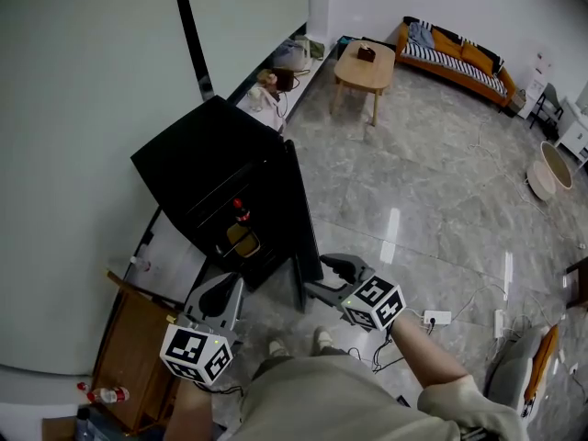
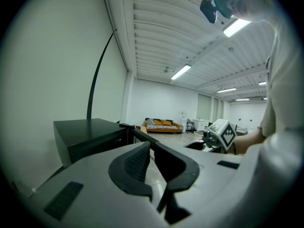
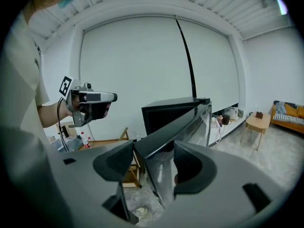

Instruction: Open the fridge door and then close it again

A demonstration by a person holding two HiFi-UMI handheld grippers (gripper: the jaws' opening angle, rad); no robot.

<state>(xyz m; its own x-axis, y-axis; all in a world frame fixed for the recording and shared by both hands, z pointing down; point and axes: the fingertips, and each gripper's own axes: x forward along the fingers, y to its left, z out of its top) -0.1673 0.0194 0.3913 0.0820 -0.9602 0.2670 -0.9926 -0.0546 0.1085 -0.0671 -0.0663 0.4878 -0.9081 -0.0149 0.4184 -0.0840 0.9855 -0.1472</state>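
A small black fridge stands against the wall with its glass door swung open toward me. Inside it I see a red-capped bottle. My right gripper is at the door's free edge. In the right gripper view the door runs between the jaws of that gripper, and both pads lie against it. My left gripper hangs in front of the fridge's open side, apart from it. Its jaws are shut with nothing between them.
A wooden stand with a bottle beside it sits left of me by the wall. A power strip and cables lie on the floor at right. Farther off are a low wooden table and an orange sofa.
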